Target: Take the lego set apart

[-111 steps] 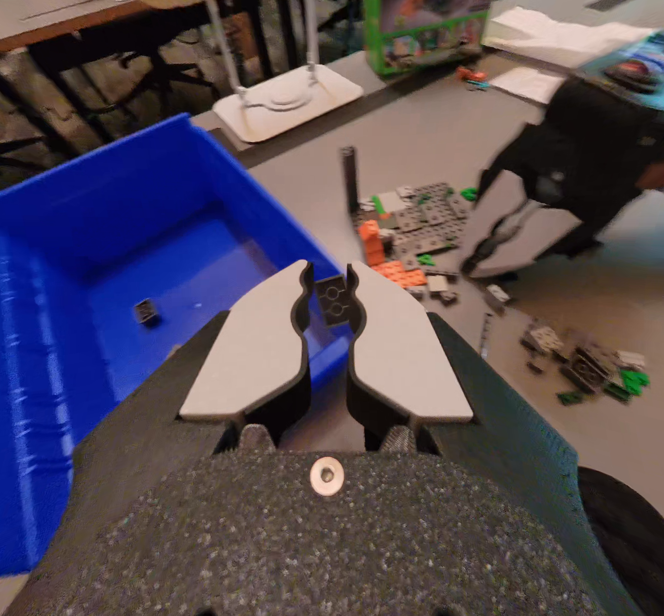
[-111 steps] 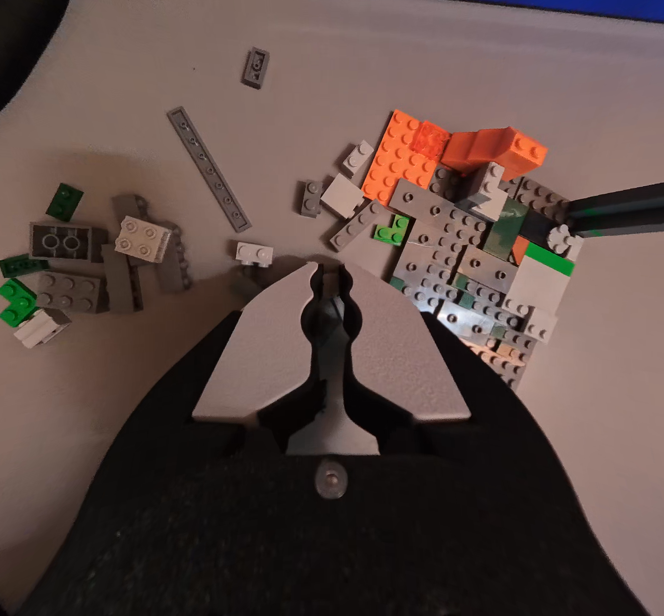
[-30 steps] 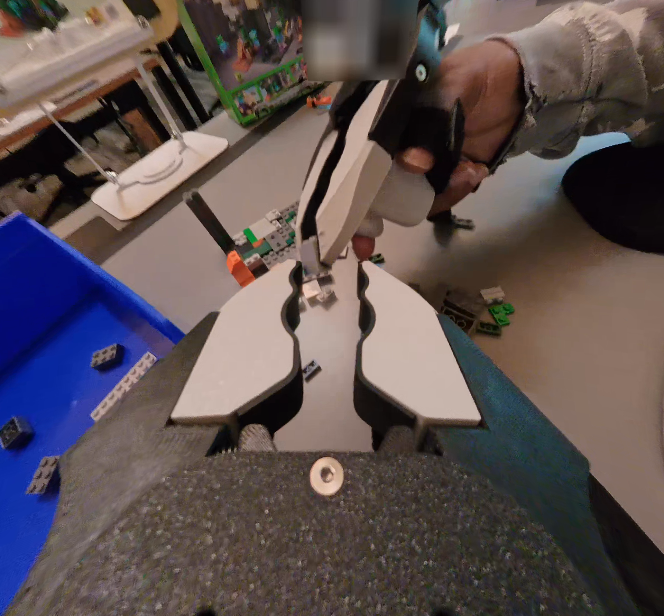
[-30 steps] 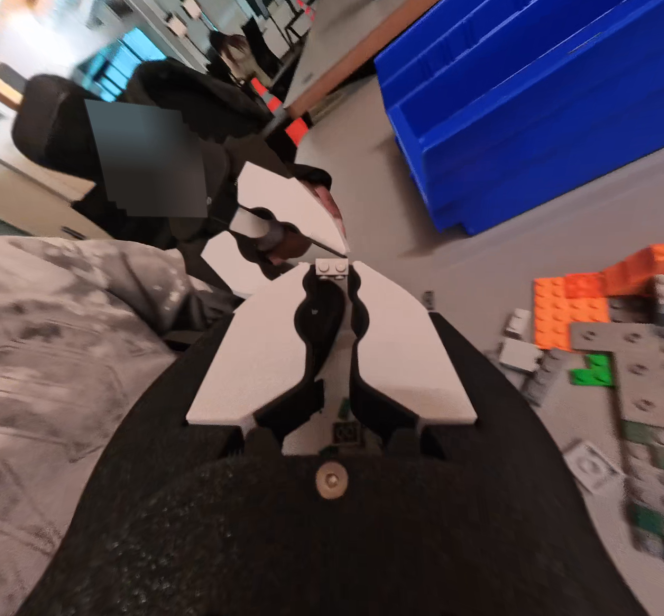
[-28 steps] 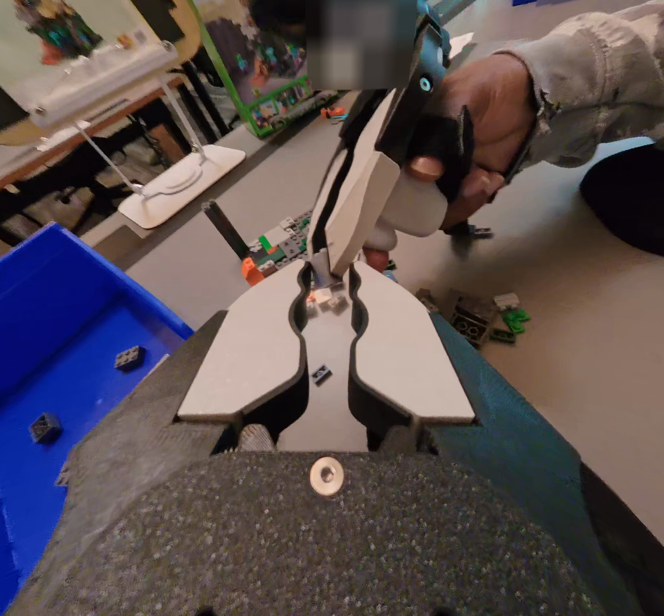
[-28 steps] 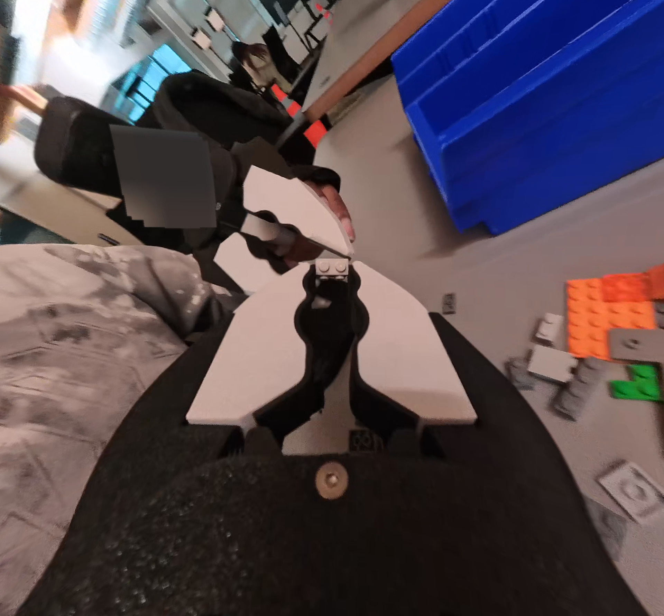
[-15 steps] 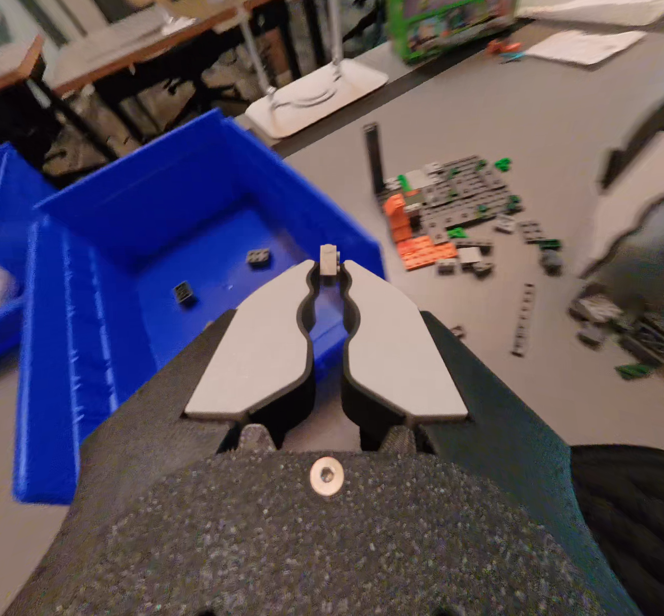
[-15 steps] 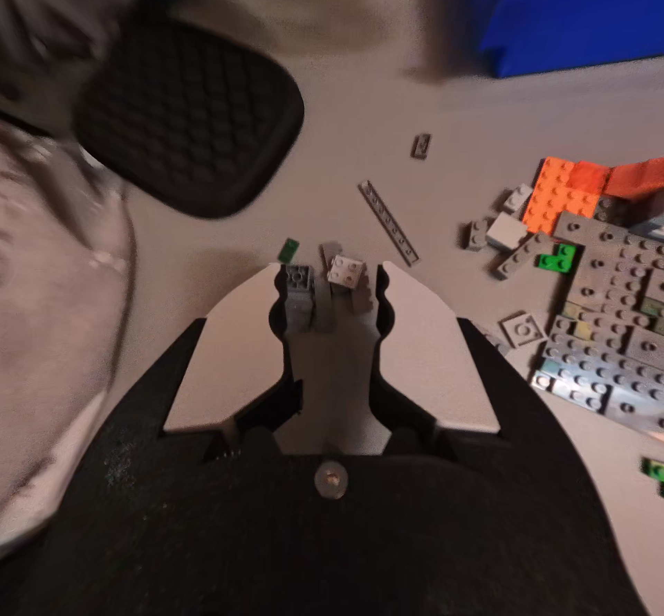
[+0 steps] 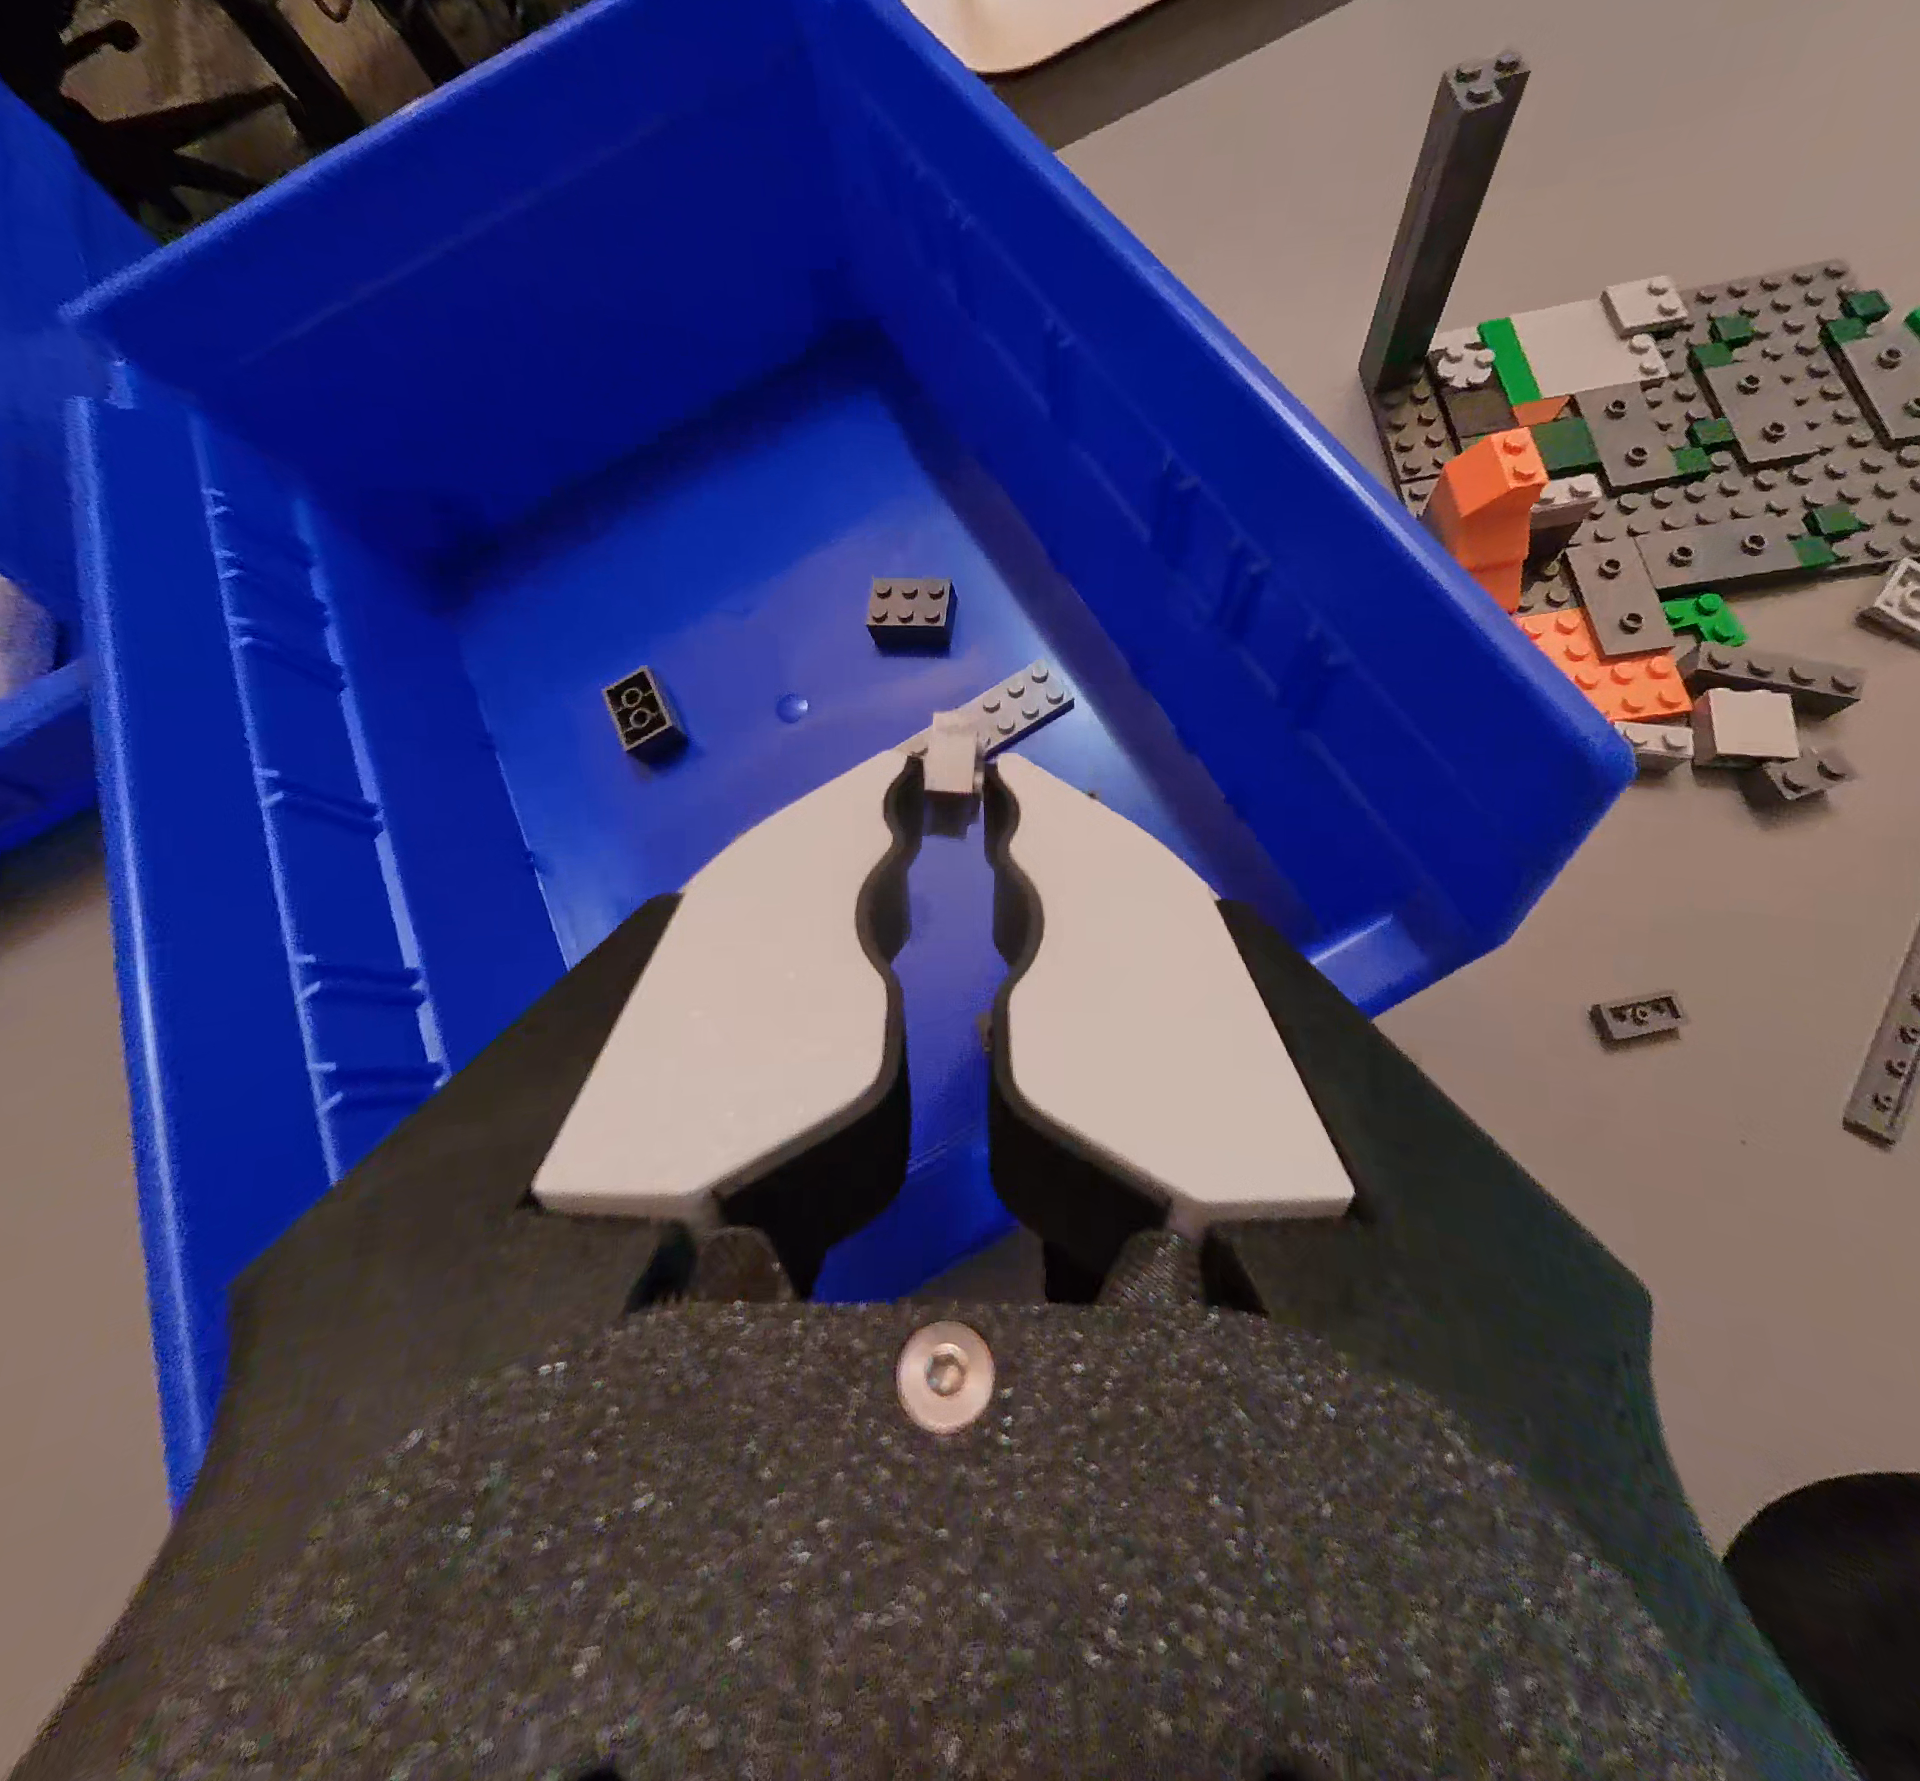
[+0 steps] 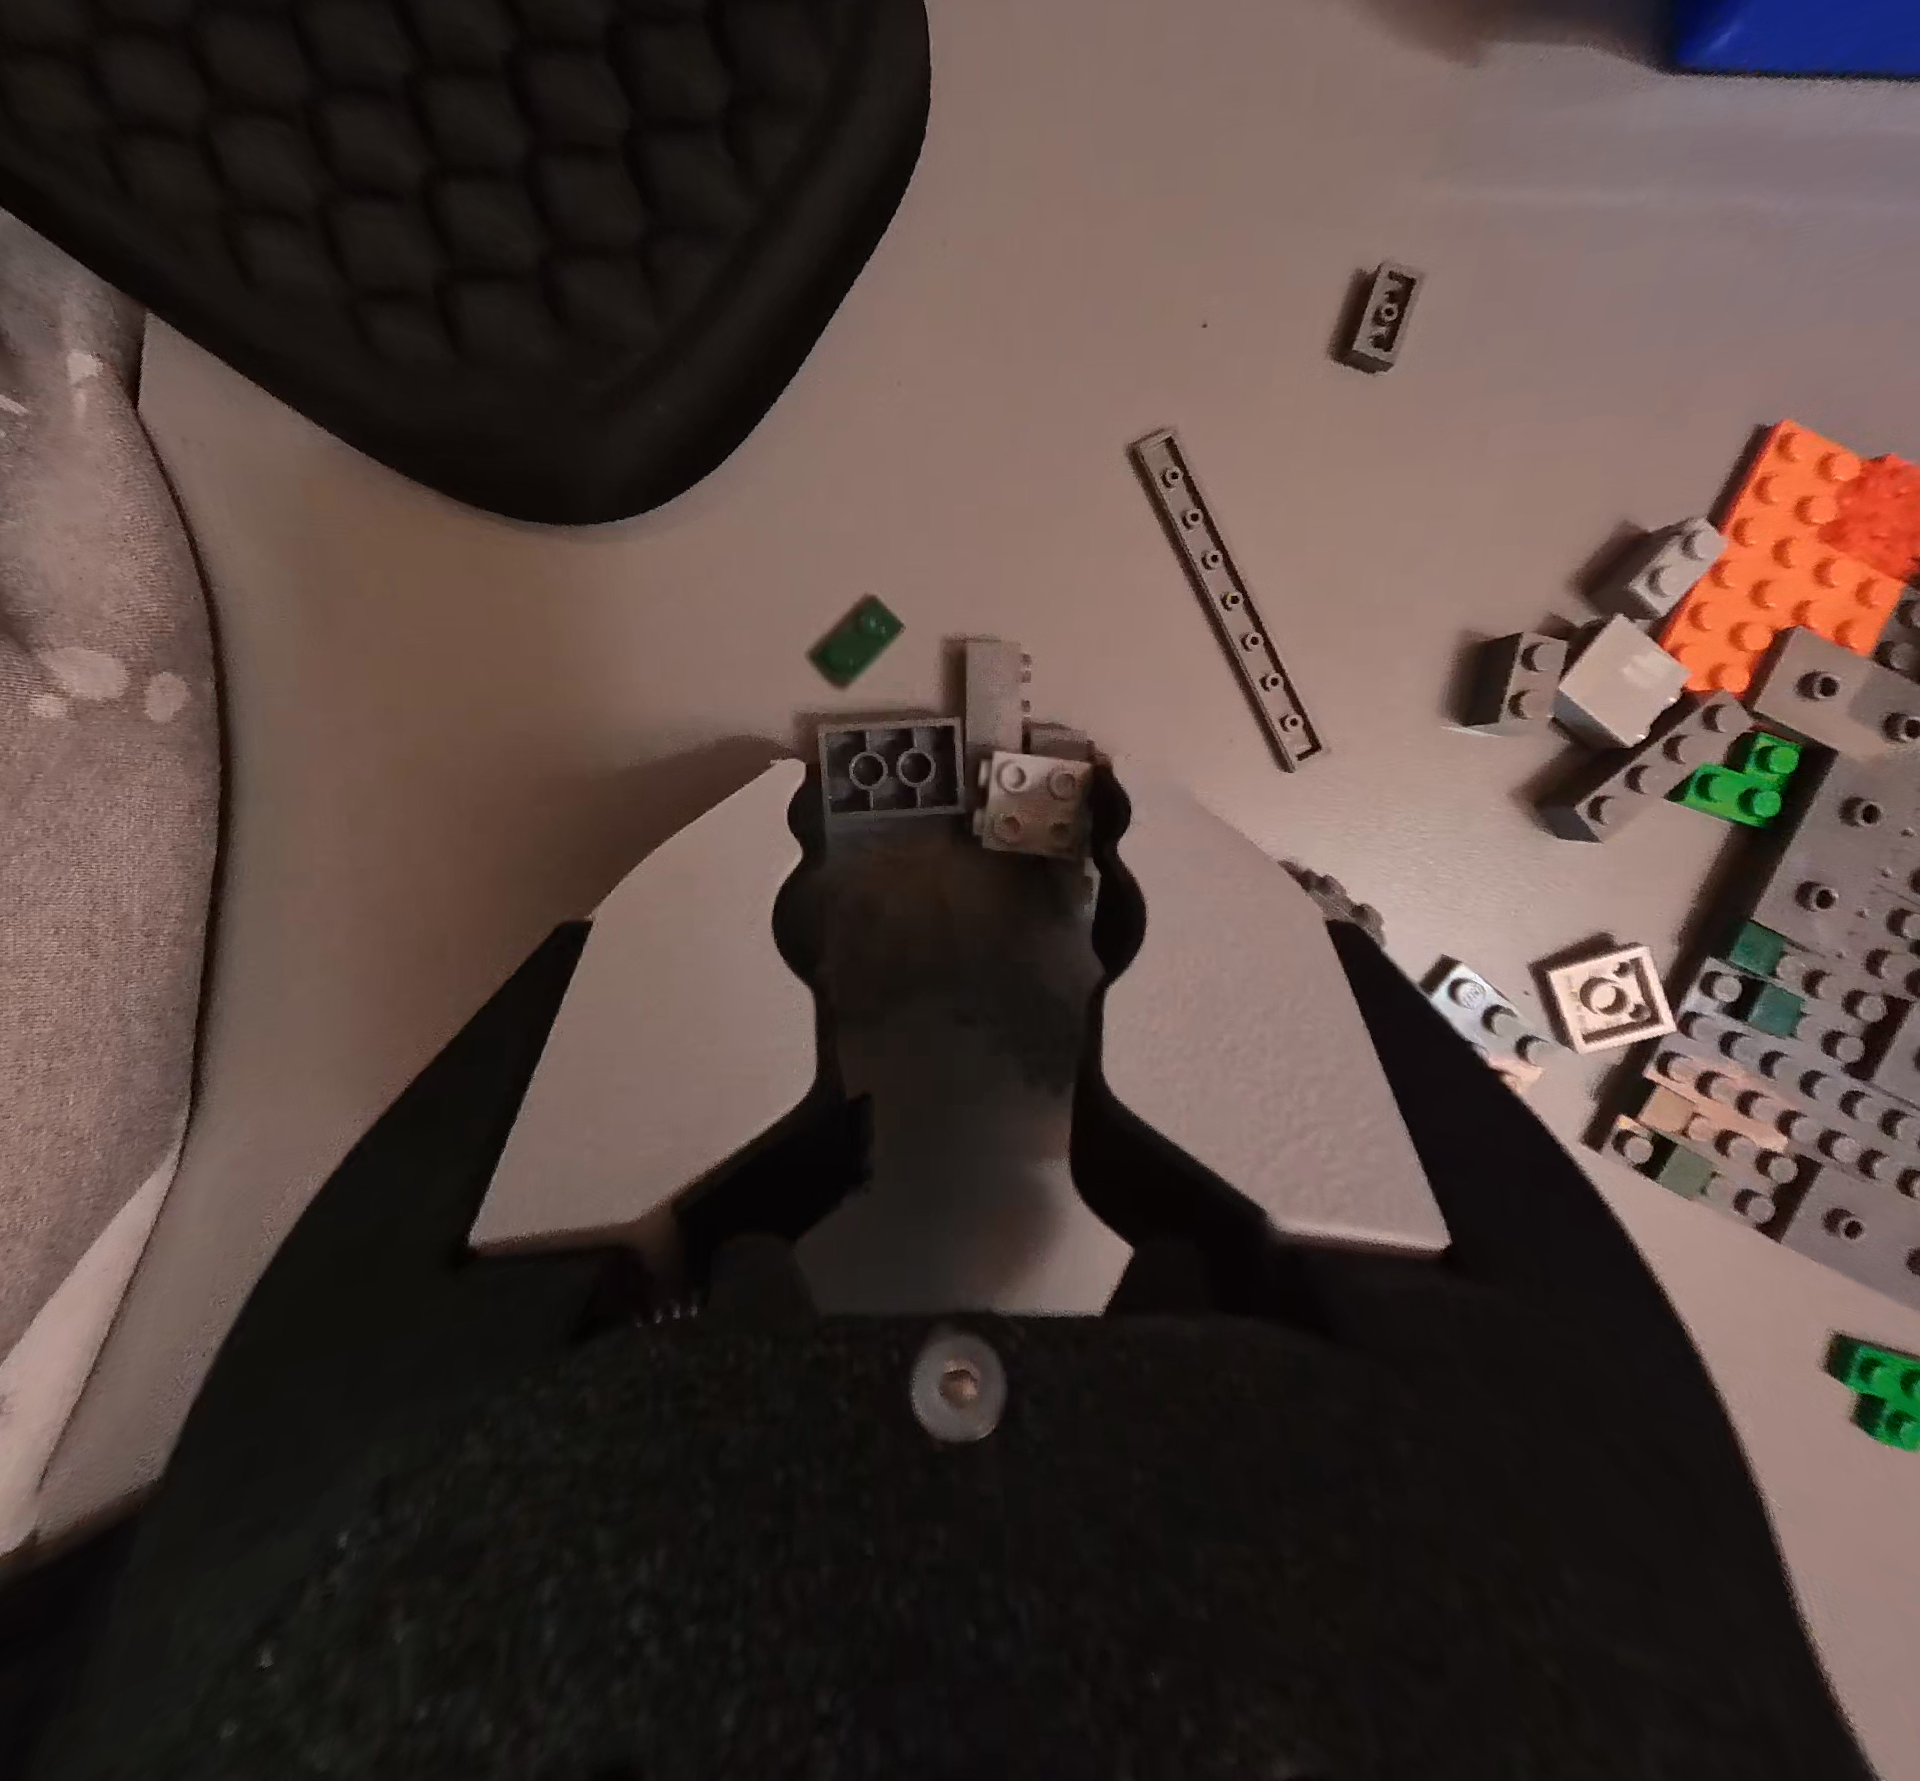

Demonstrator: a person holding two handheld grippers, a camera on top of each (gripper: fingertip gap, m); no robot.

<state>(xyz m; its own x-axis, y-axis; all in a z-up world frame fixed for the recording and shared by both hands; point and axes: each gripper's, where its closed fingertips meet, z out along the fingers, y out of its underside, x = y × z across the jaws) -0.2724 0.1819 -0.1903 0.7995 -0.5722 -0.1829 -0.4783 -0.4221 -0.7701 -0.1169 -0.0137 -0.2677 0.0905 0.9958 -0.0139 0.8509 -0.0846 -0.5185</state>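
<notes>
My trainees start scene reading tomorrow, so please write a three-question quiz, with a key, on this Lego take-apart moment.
1. True or false: the left gripper holds a small light grey brick over the blue bin.
2. How many loose pieces lie on the bin floor?
3. The right gripper's jaws are: A shut, B open, C hidden.

Key: 1 true; 2 three: dark grey 2x3 brick, overturned dark brick, grey plate; 3 B.
</notes>
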